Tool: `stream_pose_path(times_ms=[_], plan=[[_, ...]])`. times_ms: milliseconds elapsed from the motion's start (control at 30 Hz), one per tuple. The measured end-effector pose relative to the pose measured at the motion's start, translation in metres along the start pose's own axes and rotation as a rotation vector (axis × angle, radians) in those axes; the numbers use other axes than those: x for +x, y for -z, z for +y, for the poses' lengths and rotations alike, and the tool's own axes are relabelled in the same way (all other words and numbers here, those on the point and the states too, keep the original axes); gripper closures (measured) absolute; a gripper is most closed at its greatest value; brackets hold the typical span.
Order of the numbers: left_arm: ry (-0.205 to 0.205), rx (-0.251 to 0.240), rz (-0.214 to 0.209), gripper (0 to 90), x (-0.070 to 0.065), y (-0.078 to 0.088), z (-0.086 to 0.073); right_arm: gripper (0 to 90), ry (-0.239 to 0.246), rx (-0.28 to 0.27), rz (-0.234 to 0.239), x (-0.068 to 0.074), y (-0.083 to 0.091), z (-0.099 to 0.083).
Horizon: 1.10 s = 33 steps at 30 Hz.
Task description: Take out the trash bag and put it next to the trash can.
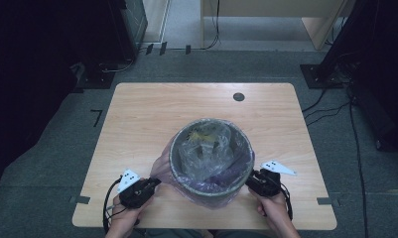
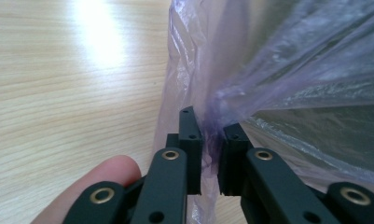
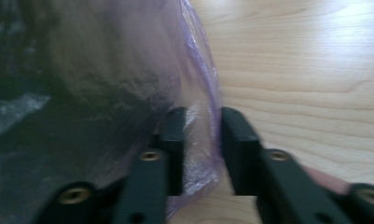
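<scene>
a bin (image 1: 210, 191) stands on the tabletop (image 1: 137, 119), toward its near edge, lined with a purple bag (image 1: 162, 166) folded over the rim. left gripper (image 1: 148, 186), at the bin's left, has its jaws pinched on a fold of bag. right gripper (image 1: 252, 180), at the bin's right, has film between its jaws with a gap showing; whether it grips i cannot tell. this looks like taking hold of the bag's skirt; next likely needs an even lift off the rim.
</scene>
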<state>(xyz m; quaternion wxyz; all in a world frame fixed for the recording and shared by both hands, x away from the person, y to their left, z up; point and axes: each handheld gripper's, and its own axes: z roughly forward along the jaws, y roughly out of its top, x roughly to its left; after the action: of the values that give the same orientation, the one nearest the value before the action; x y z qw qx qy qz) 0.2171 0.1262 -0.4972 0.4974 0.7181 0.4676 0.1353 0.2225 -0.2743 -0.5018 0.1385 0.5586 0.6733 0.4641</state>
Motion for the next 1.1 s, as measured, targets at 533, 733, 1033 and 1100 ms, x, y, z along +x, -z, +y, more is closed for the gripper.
stream_pose_path(times_ms=[533, 733, 1033, 1100], plan=[[-0.053, -0.284, -0.118, 90.0, -0.041, 0.045, 0.047, 90.0, 0.007, -0.296, -0.064, 0.012, 0.059, 0.034], [-0.063, -0.351, -0.175, 90.0, -0.058, 0.058, 0.073, 90.0, 0.009, -0.367, -0.046, 0.02, 0.085, 0.051], [-0.091, -0.389, -0.231, 90.0, -0.077, 0.057, 0.111, 90.0, 0.074, -0.469, 0.018, 0.051, 0.11, 0.084], [-0.103, -0.39, -0.247, 89.9, -0.084, 0.055, 0.12, 90.0, 0.115, -0.473, 0.033, 0.065, 0.108, 0.093]])
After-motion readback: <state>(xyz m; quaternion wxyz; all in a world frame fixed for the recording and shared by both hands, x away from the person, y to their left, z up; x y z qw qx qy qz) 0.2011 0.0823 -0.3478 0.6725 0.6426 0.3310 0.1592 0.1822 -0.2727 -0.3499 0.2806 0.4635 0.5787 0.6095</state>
